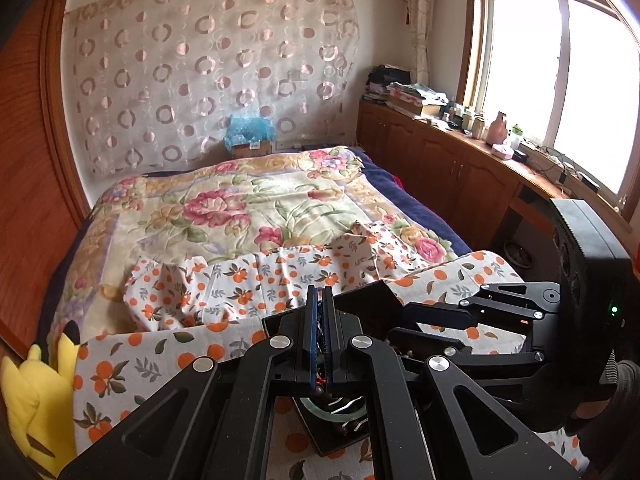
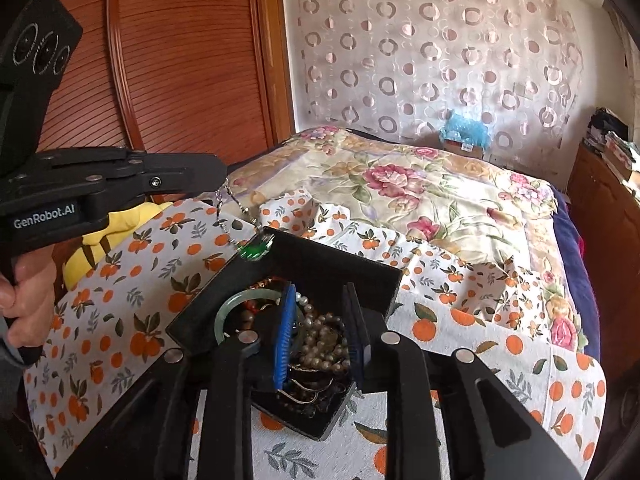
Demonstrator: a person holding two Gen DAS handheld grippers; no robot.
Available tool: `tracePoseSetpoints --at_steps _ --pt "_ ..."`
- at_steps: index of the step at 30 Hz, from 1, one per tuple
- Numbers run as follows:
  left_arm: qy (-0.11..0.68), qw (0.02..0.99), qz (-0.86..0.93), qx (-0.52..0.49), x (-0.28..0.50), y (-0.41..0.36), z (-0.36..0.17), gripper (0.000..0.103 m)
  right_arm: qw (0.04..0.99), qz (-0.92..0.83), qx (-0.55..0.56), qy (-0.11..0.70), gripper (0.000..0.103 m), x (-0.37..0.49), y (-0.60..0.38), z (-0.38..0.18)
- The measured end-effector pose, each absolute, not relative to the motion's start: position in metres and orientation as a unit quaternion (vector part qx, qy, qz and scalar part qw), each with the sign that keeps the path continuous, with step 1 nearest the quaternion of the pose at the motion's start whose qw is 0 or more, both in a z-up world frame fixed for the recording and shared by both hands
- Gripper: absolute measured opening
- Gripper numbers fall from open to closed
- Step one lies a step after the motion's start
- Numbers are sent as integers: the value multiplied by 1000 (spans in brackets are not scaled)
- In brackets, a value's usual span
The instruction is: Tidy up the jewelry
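The left gripper (image 2: 218, 188) is clamping a silver chain (image 2: 224, 216) to lift its green pendant (image 2: 253, 250) clear of the box (image 2: 320, 268), while the right gripper (image 2: 320, 332) is hanging parted, empty, over the pearls (image 2: 320, 340).

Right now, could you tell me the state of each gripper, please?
Left gripper: shut on a silver chain with a green pendant.
Right gripper: open, holding nothing.

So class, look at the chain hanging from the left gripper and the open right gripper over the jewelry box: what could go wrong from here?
1. The chain dangles from the shut left gripper; its green pendant sits at the box rim and may snag.
2. The right gripper, open over tangled beads, may lift several strands together.
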State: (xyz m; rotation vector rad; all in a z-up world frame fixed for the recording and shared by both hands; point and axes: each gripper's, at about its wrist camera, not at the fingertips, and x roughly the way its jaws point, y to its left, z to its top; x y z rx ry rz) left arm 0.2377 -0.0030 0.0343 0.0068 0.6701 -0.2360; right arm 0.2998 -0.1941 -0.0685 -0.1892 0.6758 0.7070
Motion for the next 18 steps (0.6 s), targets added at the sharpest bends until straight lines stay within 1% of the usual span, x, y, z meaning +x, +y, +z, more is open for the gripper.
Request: tracePoseSetpoints --at_steps 9,10,11,13,15,16,17,18 --pt "330 938 -106 -1 222 -5 31 3 888 316 -77 323 26 279 -210 -66" --pt "330 938 -105 -1 220 -5 30 6 890 313 -75 324 26 276 -213 -66" --pt "330 938 -103 -2 215 -5 30 12 891 310 -73 324 26 273 -215 -67" --pt "327 940 -100 -2 206 -5 28 20 894 303 -69 324 27 266 -219 -67" --pt "325 941 -96 -1 195 -5 27 25 897 296 -63 323 27 259 -225 -67" --pt "324 941 -94 -2 190 -4 26 30 899 292 -60 322 27 254 -228 -68" --pt "323 942 -92 -2 184 -4 24 37 900 290 -57 320 28 251 -230 -67" --pt "322 943 -88 -2 178 -3 23 42 902 287 -56 319 30 246 -231 -68"
